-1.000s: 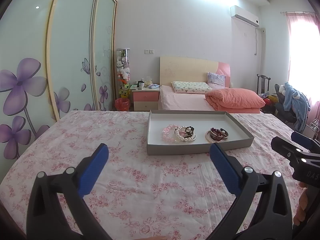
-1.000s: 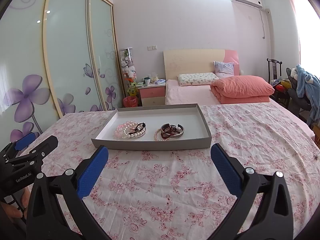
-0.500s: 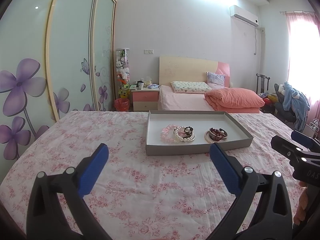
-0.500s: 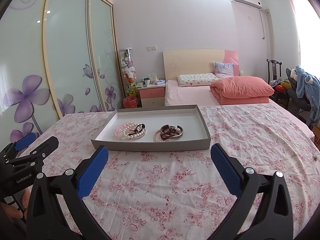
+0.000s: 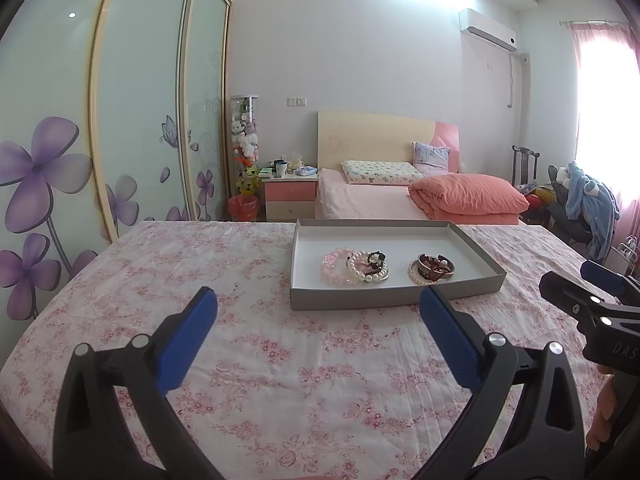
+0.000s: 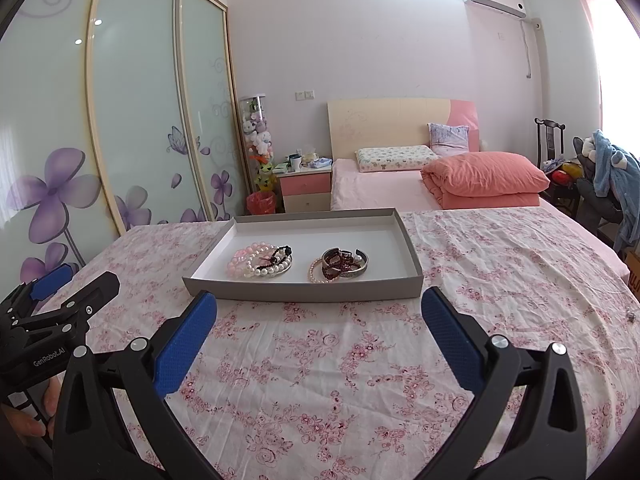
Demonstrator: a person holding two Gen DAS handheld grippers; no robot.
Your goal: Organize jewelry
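Observation:
A grey tray with a white floor stands on the floral cloth. In it lie two heaps of jewelry: pink and pearl bracelets with a dark one on the left, and metal bangles with a thin bead bracelet on the right. My left gripper is open and empty, hovering in front of the tray. My right gripper is open and empty, also short of the tray's near wall. Each gripper shows at the edge of the other's view.
The floral cloth covers a wide surface around the tray. Behind it are a pink bed, a nightstand, a flowered wardrobe on the left and a chair with clothes on the right.
Both grippers have drifted very slightly; the tray sits a touch further left in each view. Jaws stay open.

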